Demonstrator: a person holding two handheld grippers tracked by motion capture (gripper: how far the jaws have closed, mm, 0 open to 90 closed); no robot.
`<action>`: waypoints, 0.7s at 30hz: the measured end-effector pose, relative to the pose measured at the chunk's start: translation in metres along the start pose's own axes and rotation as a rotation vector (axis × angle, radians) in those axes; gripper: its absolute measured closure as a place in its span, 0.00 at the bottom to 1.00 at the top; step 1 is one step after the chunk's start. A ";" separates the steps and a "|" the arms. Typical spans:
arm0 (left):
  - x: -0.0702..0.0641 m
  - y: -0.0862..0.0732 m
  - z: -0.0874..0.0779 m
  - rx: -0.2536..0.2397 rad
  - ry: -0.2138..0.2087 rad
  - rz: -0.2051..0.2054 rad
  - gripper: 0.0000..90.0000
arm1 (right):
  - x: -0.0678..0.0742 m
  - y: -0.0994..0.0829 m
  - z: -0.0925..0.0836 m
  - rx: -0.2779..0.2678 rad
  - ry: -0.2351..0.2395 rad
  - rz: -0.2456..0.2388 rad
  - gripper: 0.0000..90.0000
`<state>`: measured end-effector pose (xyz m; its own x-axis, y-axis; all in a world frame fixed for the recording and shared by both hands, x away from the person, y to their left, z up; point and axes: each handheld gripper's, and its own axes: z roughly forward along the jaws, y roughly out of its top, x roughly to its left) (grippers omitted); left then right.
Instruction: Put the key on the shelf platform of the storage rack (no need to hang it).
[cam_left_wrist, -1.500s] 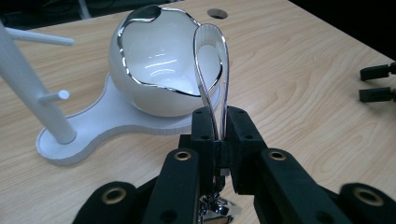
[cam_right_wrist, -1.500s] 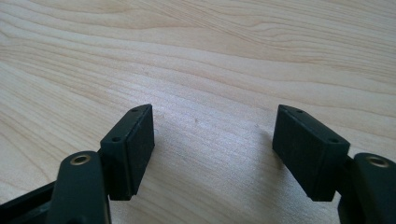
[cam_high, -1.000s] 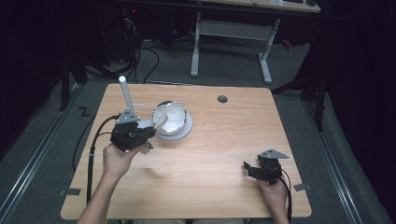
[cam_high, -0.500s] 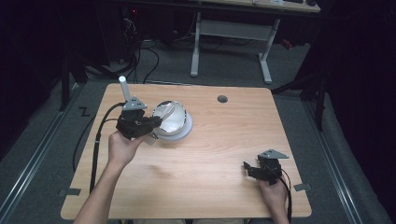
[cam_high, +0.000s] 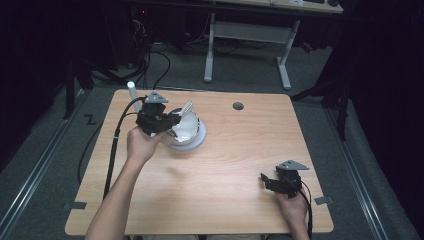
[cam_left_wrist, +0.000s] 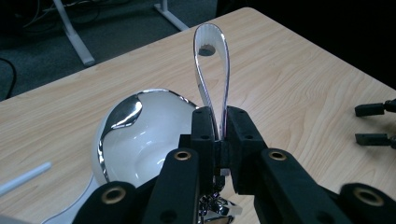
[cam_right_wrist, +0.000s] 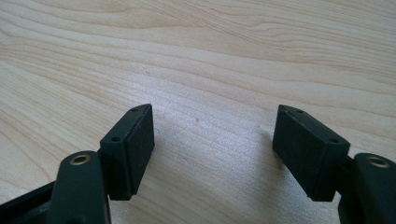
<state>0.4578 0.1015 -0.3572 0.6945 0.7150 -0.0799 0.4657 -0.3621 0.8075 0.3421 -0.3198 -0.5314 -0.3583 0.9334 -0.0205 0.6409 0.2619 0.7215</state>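
Shiny white round bowl (cam_high: 187, 131) with its looped white handle (cam_left_wrist: 212, 70) sits on the pale wooden table (cam_high: 235, 165), toward the far left corner. A white rod (cam_high: 132, 91) stands just beside that corner. Left gripper (cam_high: 159, 119): jaws pinched on the handle's base, loop upright. Right gripper (cam_high: 283, 181), near the near right corner: jaws spread apart over bare wood.
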 end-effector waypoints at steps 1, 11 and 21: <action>0.000 0.002 0.003 0.009 0.010 0.011 0.91 | 0.000 0.000 0.000 0.000 0.000 -0.001 0.33; -0.001 0.023 0.029 -0.003 -0.007 -0.009 0.91 | 0.000 0.000 0.000 0.000 0.003 -0.001 0.33; 0.005 0.026 0.051 -0.014 0.009 -0.028 0.91 | 0.001 0.000 0.000 0.000 0.006 -0.003 0.33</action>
<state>0.5014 0.0652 -0.3658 0.6766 0.7299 -0.0977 0.4772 -0.3336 0.8130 0.3422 -0.3192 -0.5313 -0.3640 0.9312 -0.0187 0.6400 0.2646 0.7214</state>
